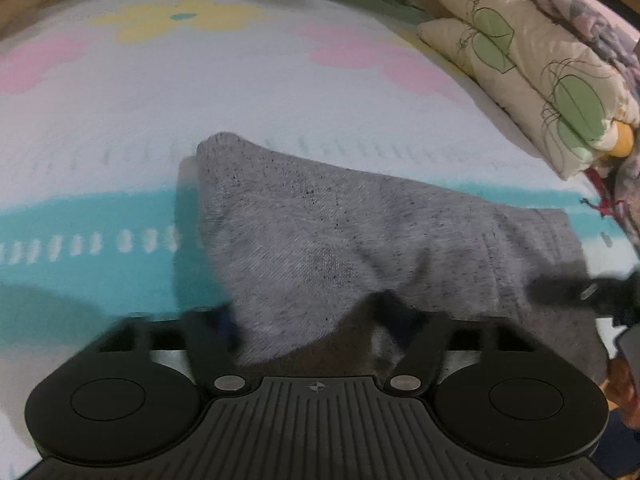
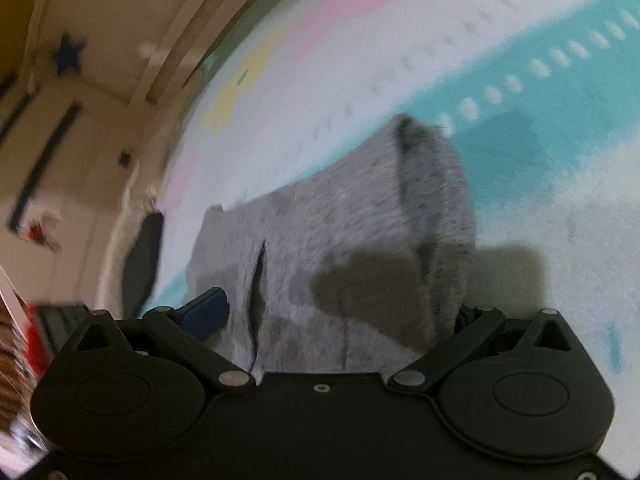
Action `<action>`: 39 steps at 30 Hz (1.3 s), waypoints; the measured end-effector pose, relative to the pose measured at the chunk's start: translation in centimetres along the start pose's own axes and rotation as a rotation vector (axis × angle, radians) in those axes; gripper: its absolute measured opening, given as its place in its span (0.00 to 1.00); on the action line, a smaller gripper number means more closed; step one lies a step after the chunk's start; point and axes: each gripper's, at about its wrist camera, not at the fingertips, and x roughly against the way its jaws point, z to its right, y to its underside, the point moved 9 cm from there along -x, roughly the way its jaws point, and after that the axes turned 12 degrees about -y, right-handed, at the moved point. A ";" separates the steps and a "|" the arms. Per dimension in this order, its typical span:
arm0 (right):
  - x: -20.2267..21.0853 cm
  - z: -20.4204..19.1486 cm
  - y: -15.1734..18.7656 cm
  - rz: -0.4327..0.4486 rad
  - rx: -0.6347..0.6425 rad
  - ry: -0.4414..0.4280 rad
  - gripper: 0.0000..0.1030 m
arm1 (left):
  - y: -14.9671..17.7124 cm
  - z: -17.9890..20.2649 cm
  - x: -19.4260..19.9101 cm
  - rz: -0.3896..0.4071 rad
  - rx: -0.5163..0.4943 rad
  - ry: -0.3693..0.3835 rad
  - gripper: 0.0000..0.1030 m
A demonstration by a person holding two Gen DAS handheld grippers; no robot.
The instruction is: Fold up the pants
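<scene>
Pastel woven bedsheet point(image 1: 160, 128) w/ heathered gray knit pants point(image 1: 320, 232) bunched.

pants point(image 1: 320, 232): grey flecked knit cloth, matt
bedsheet point(image 1: 200, 100): printed cloth, probably cotton
left gripper point(image 1: 316, 320): matt black plastic

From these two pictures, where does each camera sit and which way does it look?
Left wrist: on the left tongs, looking down over the grey pants on the patterned bedsheet toward pillows; the right tongs show at right.
Right wrist: on the right tongs, looking down at the pants, with a wall at left.
Shared: pants and bedsheet.
</scene>
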 end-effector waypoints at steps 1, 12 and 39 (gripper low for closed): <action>-0.2 -0.6 0.5 -0.014 0.036 0.023 0.87 | 0.0 0.1 0.5 0.016 -0.010 -0.025 0.37; 3.1 -8.7 1.1 0.053 0.212 0.036 0.38 | -3.4 0.1 6.8 0.197 0.002 -0.086 0.14; -10.9 -0.4 -12.6 0.003 0.231 0.409 0.91 | -12.6 -11.6 -6.0 0.081 0.200 -0.321 0.62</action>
